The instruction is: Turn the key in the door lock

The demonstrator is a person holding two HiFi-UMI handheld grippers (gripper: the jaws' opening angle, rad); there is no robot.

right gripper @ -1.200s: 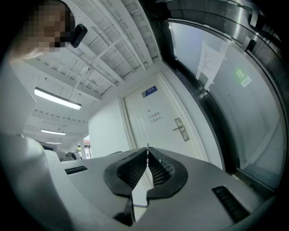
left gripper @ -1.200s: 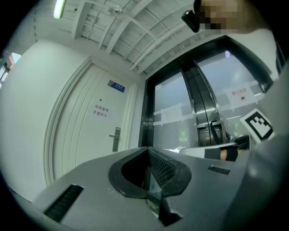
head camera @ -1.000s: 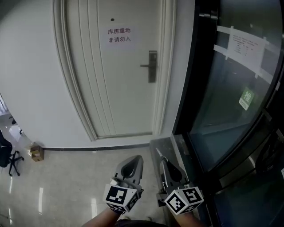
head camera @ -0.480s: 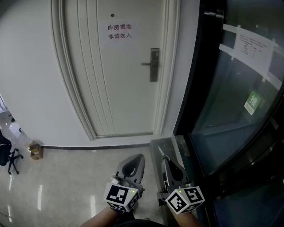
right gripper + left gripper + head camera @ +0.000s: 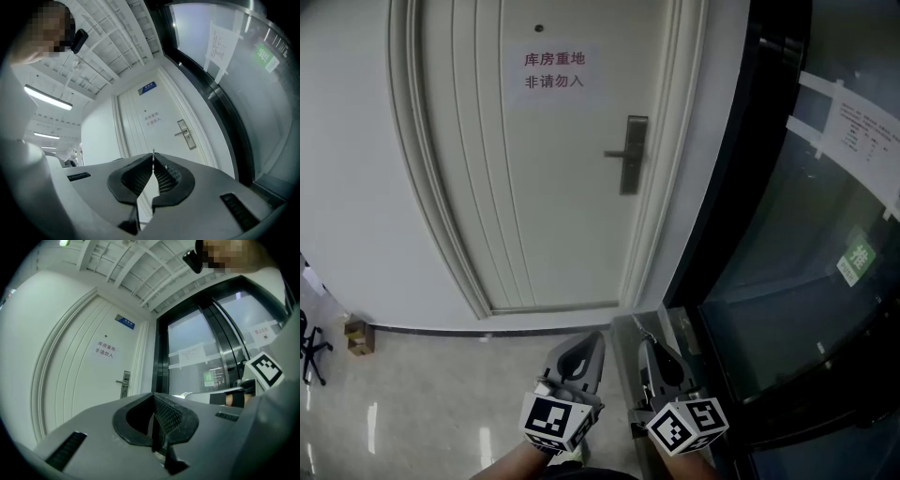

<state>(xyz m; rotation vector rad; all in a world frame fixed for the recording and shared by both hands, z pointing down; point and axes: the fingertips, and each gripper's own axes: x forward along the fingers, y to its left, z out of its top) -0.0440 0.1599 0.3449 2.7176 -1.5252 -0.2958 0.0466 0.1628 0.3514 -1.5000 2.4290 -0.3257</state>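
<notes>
A white door (image 5: pixel 553 187) stands ahead, with a metal lock plate (image 5: pixel 631 155) and lever handle (image 5: pixel 615 153) on its right side. Both grippers are low in the head view, well short of the door. My left gripper (image 5: pixel 592 339) is shut with nothing between its jaws, and the lock plate (image 5: pixel 125 383) shows far off in its own view. My right gripper (image 5: pixel 645 345) is shut on a thin metal key (image 5: pixel 637 328), whose edge pokes out at the jaw tips (image 5: pixel 153 152). The lock plate (image 5: pixel 186 134) lies far beyond it.
A printed paper sign (image 5: pixel 553 70) hangs on the door. A black-framed glass wall (image 5: pixel 806 262) with a taped notice (image 5: pixel 862 131) and a green sticker (image 5: pixel 859 258) runs along the right. A small cardboard box (image 5: pixel 358 336) and a chair (image 5: pixel 309 352) are at the left wall.
The view has swung and drawn nearer the door, so the lock plate now looks larger and sits further right. Both grippers keep their place low in the picture, still shut.
</notes>
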